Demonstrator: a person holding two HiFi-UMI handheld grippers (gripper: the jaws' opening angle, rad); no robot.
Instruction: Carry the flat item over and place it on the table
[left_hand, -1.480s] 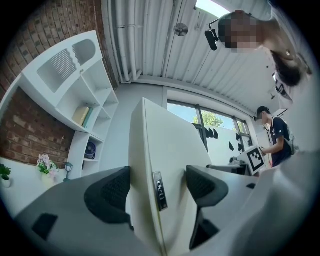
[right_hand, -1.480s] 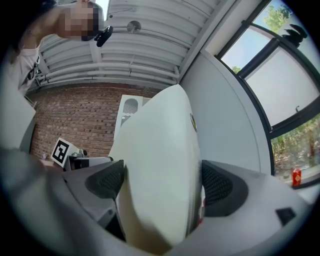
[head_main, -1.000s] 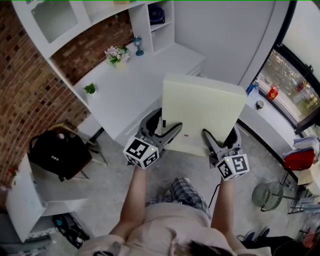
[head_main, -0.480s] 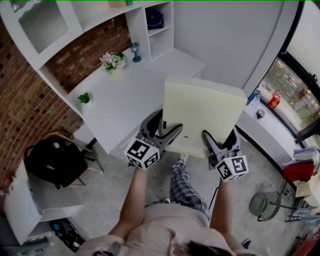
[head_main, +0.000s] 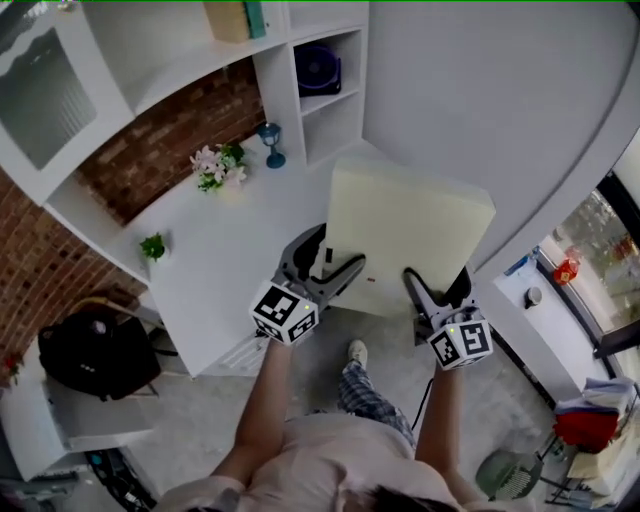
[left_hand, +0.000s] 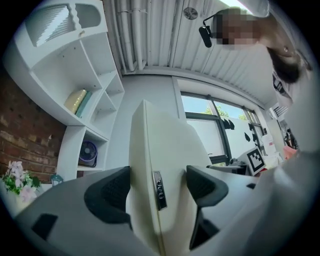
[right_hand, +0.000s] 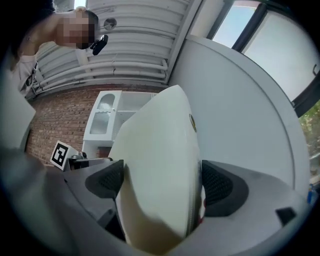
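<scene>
**A:** What sits closest to the head camera?

**B:** The person's forearms (head_main: 268, 400), stretched forward, each ending in a marker cube (head_main: 283, 312). Past the cubes, the left gripper (head_main: 335, 255) and the right gripper (head_main: 437, 280) both grip the near edge of the flat item (head_main: 405, 225).

**A:** How do the jaws stand?

**B:** In the left gripper view the dark pads (left_hand: 107, 192) press on the item's two faces, one on each side. A small metal fitting (left_hand: 157, 189) shows on the edge between them (a clasp or a label, I can't tell which). The right gripper view shows the same: its jaws are clamped onto both faces of the pale cream slab.

**A:** And where is the item itself?

**B:** It's up in the air, carried between the two grippers and resting on nothing. Its broad face is turned up toward the head camera. Its far left corner overlaps the right end of the white table (head_main: 230, 270) in that view.

**A:** What's under it?

**B:** Grey floor (head_main: 395, 345) and one shoe (head_main: 356, 352).

**A:** And farther off?

**B:** On the table there's a small green plant (head_main: 152, 246) near the left edge. Flowers (head_main: 215, 168) and a blue goblet (head_main: 270, 143) stand by the brick wall (head_main: 150, 150). Behind those is white shelving (head_main: 290, 75) with a fan (head_main: 318, 70) in one cubby and books (head_main: 228, 18) above it. A black bag (head_main: 95, 350) sits well apart on the left.
</scene>
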